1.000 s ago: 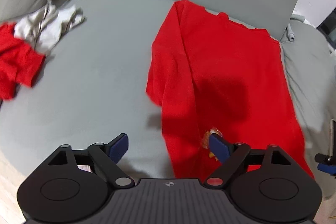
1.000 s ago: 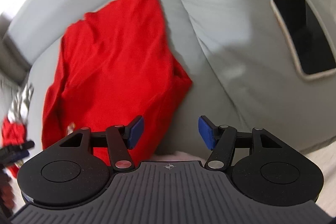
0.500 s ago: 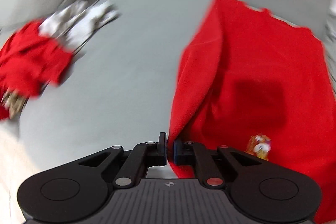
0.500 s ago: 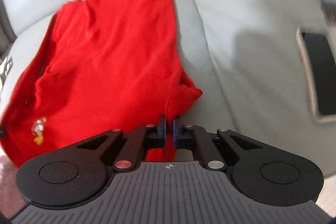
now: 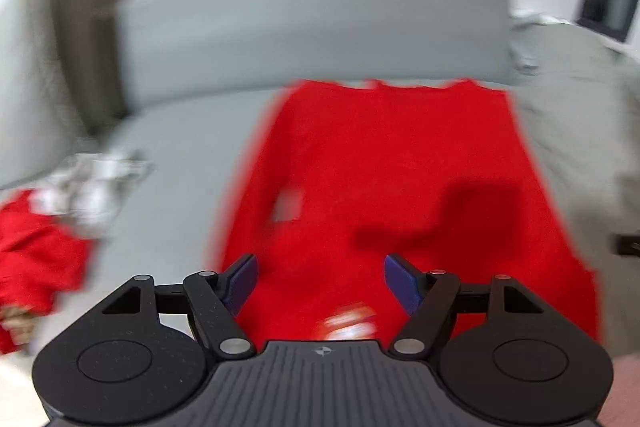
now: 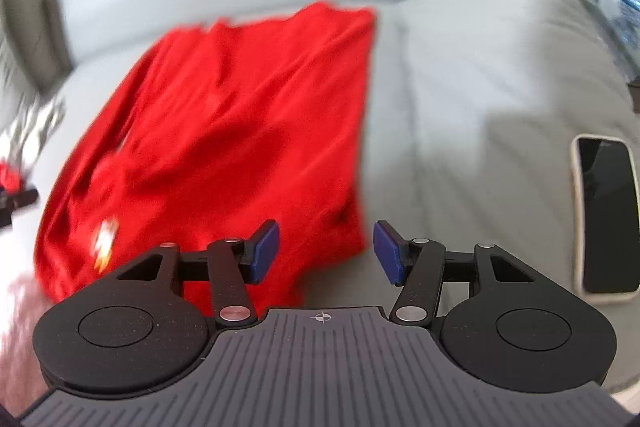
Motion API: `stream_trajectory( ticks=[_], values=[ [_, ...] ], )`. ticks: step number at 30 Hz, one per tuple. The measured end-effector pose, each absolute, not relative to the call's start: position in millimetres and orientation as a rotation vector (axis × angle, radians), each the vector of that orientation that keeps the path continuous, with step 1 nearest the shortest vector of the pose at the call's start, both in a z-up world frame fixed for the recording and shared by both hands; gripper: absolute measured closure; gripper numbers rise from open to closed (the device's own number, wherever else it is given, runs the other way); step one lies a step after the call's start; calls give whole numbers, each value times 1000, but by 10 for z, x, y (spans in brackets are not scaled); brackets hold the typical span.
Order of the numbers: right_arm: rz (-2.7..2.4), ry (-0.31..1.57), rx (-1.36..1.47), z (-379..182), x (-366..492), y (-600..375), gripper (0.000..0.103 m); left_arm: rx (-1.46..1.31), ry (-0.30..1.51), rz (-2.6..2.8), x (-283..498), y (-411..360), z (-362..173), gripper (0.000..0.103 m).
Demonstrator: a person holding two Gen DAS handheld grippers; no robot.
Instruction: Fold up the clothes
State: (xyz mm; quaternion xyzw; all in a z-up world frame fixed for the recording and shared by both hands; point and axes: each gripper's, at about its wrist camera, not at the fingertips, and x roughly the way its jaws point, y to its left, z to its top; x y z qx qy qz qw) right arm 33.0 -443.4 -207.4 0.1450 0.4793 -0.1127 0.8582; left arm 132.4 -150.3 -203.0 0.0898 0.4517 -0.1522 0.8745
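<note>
Both grips just released; side folds laid.
My left gripper point(image 5: 320, 281) and right gripper point(image 6: 326, 251) fingers are opening, empty, over the red shirt point(image 5: 384, 187), now narrower on the sofa point(image 5: 180, 155); lengthwise fold probably next.

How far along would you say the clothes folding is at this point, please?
Done: the red shirt lies spread on the grey sofa, long sides apparently folded in. In hand: nothing; the left gripper and right gripper are opening, empty. Left: folding it across, then the heap of red and white clothes.
</note>
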Motion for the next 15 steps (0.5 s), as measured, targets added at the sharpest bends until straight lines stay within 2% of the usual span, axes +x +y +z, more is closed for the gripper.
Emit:
stream_trajectory(
  ticks=[2, 3, 4, 5, 8, 10, 15],
  values=[
    [-260, 969, 350, -2262, 516, -4682, 58, 178, 969, -367, 1539, -1746, -2188, 55],
    [-266, 959, 382, -2371, 637, -4775, 69, 179, 985, -375, 1625, -1830, -2250, 60],
    [-264, 960, 402, -2474, 750, -4820, 73, 174, 1003, -380, 1692, -1884, -2294, 70],
    [-262, 960, 423, -2576, 864, -4865, 73, 159, 1032, -389, 1822, -1946, -2376, 76],
    [-258, 962, 446, -2849, 1177, -4940, 71, 119, 1071, -400, 2082, -1970, -2513, 78],
    [-268, 969, 432, -2952, 1249, -4907, 52, 125, 1082, -396, 2092, -1991, -2575, 78],
    [-316, 998, 427, -3258, 1563, -4921, 53, 122, 1115, -394, 2116, -1899, -2693, 75]
  ],
)
